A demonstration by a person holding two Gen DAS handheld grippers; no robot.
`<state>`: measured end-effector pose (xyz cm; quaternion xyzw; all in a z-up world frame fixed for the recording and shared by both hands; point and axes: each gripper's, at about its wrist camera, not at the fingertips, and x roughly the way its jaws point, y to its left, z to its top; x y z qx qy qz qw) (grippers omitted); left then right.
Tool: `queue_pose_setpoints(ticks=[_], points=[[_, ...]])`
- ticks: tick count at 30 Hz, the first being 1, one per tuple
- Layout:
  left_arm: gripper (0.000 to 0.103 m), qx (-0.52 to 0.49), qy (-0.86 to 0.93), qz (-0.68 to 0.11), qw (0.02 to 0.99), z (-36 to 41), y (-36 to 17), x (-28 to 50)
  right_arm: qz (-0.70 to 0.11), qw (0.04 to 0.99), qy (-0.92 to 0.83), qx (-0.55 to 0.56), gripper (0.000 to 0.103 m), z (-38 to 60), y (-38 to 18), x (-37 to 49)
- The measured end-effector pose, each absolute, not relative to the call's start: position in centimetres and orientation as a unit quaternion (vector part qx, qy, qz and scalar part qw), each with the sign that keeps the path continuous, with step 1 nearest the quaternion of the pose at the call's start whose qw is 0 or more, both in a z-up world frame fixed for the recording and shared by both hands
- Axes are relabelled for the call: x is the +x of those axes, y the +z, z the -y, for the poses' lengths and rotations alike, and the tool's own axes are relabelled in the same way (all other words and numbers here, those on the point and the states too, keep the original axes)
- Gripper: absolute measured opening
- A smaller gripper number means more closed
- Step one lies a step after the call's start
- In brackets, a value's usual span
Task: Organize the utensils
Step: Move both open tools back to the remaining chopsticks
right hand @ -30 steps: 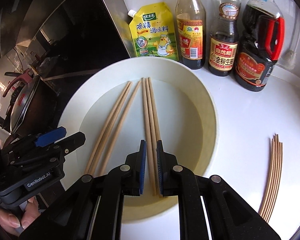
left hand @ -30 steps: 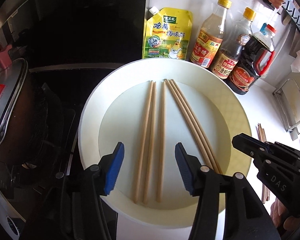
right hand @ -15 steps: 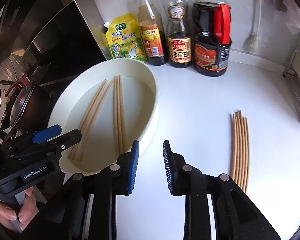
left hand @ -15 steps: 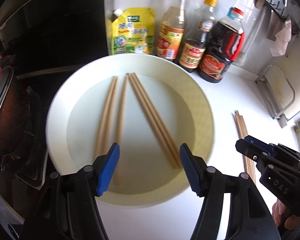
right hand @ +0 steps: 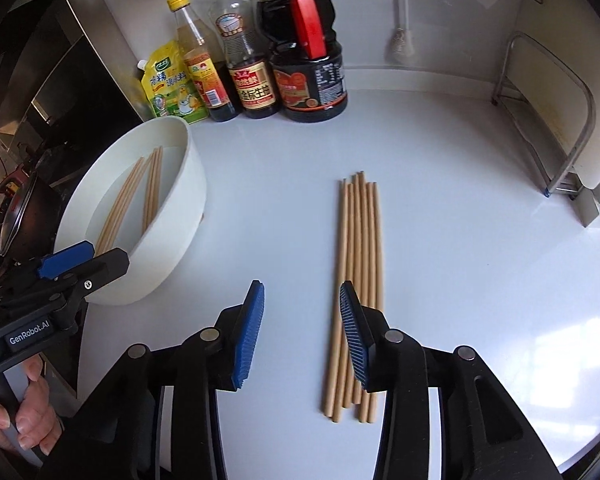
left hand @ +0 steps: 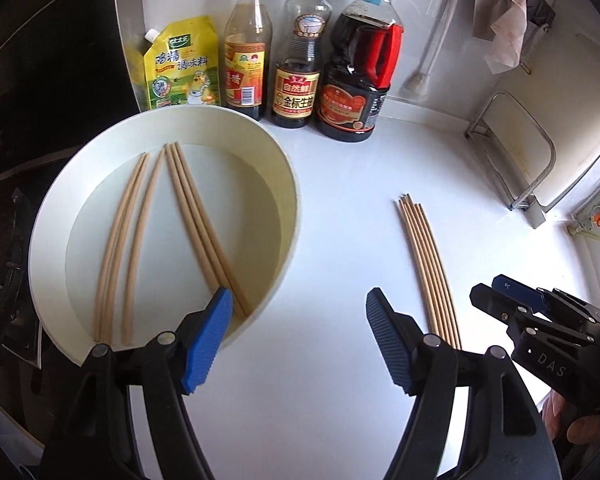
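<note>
Your white basin (left hand: pixel 288 184) sits at nine o'clock, six chopsticks (left hand: pixel 192 216) soaking inside. The loose bundle of chopsticks (right hand: pixel 358 280) lies flat at twelve, so your right gripper (right hand: pixel 302 332) hangs over it, fingers apart, likely lining up. Your left gripper (left hand: pixel 300 340) waits wide apart, empty.

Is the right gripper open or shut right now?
Open. The right gripper shows a wide gap between its blue pads, which hold nothing; the chopsticks lie on the counter beneath.
</note>
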<state>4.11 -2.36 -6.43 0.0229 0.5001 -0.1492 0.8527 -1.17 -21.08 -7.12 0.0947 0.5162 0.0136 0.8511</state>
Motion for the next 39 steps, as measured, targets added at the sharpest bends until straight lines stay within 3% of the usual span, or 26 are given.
queue_pose_setpoints(ticks=[11, 16, 39], points=[[0.079, 0.038, -0.167, -0.507, 0.845, 6.8, -7.7, 2.5, -0.538, 0.838, -0.019, 0.094, 0.047, 26.2, -10.7, -2.9], [0.080, 0.045, -0.161, -0.517, 0.840, 8.1, -9.1, 2.3, -0.540, 0.836, -0.020, 0.088, 0.051, 26.9, -12.3, -3.0], [0.080, 0.052, -0.150, -0.537, 0.828, 9.9, -12.3, 2.5, -0.542, 0.839, -0.010, 0.047, 0.051, 25.8, -15.9, -1.4]])
